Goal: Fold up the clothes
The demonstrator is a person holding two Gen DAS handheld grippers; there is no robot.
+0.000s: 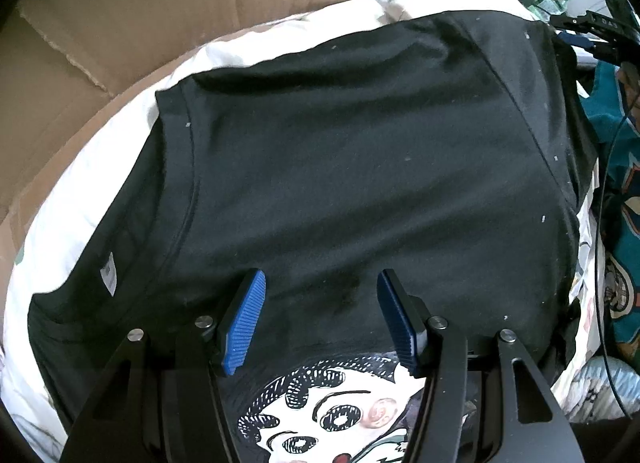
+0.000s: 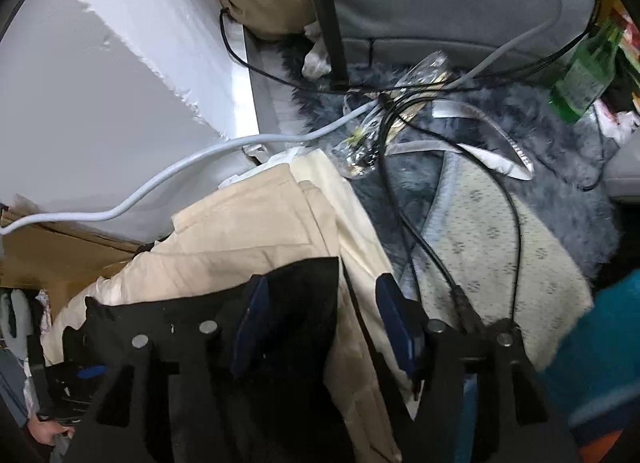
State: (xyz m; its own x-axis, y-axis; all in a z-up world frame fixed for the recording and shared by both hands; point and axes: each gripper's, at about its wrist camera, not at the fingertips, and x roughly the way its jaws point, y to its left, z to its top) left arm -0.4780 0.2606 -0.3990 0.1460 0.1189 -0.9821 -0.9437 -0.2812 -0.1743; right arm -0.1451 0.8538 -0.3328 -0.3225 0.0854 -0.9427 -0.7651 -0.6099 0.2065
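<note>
One black T-shirt (image 1: 360, 151) spread across frame centre, white bedding (image 1: 80, 203) edging its left, left gripper (image 1: 320, 315) half-open and empty above it, right gripper (image 2: 320, 323) parted, black cloth (image 2: 288, 303) loose between jaws, one green bottle (image 2: 584, 71) upper right.

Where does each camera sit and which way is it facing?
Left wrist: on the left claw, looking steeply down at a black printed cotton T-shirt on white bedding; both blue pads show, jaws apart.
Right wrist: on the right claw, looking down at folded beige fabric, cables and a grey shaggy rug; a bare hand shows.
Shared: black fabric, teal cloth.
</note>
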